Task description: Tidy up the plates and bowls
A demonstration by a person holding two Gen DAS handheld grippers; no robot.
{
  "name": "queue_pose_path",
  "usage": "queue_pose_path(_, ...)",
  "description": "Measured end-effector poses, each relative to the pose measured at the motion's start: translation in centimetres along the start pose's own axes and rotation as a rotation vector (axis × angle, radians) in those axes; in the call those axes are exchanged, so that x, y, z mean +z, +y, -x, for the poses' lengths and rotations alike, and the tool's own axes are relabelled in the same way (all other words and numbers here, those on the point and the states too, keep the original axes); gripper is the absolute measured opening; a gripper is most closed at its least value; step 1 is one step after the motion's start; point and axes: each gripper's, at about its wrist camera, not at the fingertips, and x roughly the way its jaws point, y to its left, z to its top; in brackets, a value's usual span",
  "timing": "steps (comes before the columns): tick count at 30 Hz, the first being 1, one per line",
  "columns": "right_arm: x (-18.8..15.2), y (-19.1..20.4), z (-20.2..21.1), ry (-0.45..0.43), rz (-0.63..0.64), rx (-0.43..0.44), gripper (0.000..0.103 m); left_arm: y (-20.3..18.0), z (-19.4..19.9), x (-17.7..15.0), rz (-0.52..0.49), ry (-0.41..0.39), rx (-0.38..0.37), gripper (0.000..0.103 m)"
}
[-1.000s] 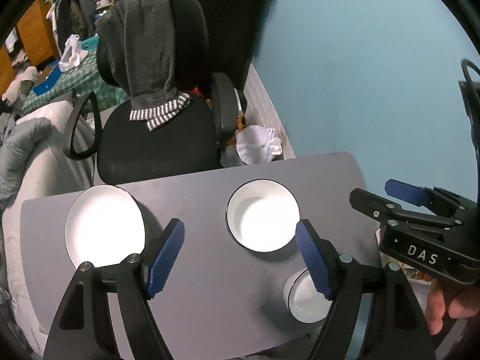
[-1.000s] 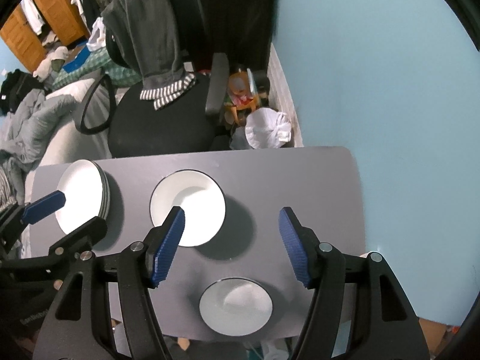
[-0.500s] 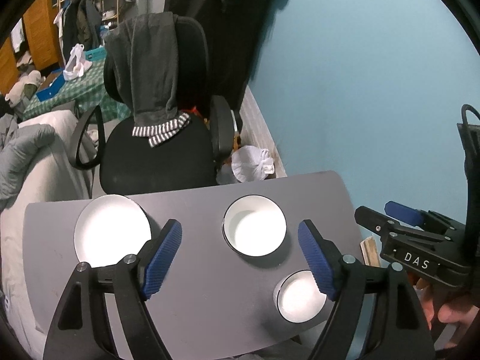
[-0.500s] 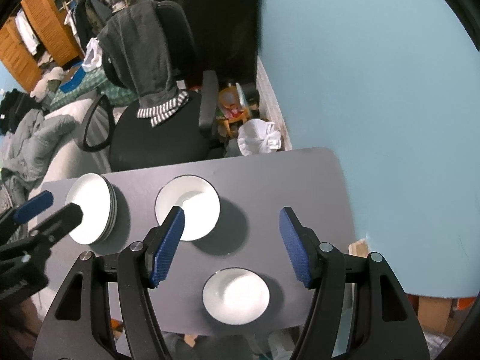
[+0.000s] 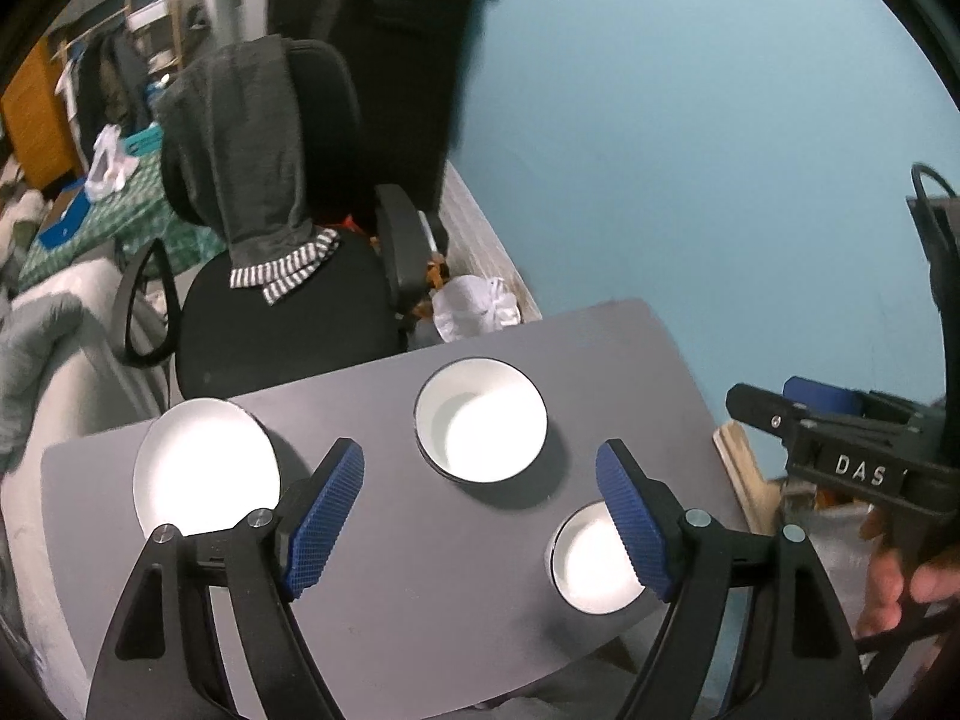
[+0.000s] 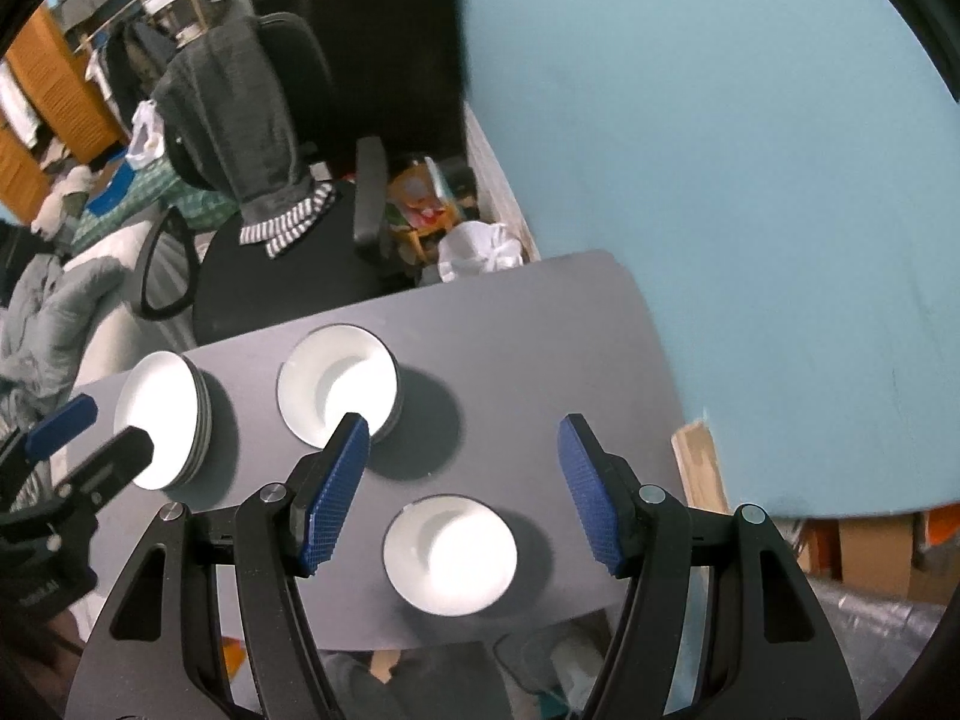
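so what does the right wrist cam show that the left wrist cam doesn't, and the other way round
Only the right wrist view shows the plates edge-on as a stack, plus the left gripper from the side.

Only the left wrist view shows the hand holding the right gripper.

Both show the grey table, the larger bowl, the small bowl, the office chair with grey clothing over its back, and open jaws holding nothing.
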Motion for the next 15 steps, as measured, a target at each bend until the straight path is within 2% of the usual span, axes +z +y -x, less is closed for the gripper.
queue_pose_path(4, -0.9, -0.7, 0.0, 0.011, -0.039, -0.005, 0.064, -1.3, -0.2, -0.2, -0.058, 0.011, -0.014, 0.081)
queue_pose_path(15, -2.9, -2.2, -0.3, 0.044, -0.114, -0.026, 0.064, -3.0, -1.7, -1.2, -0.120, 0.062, -0.046, 0.081)
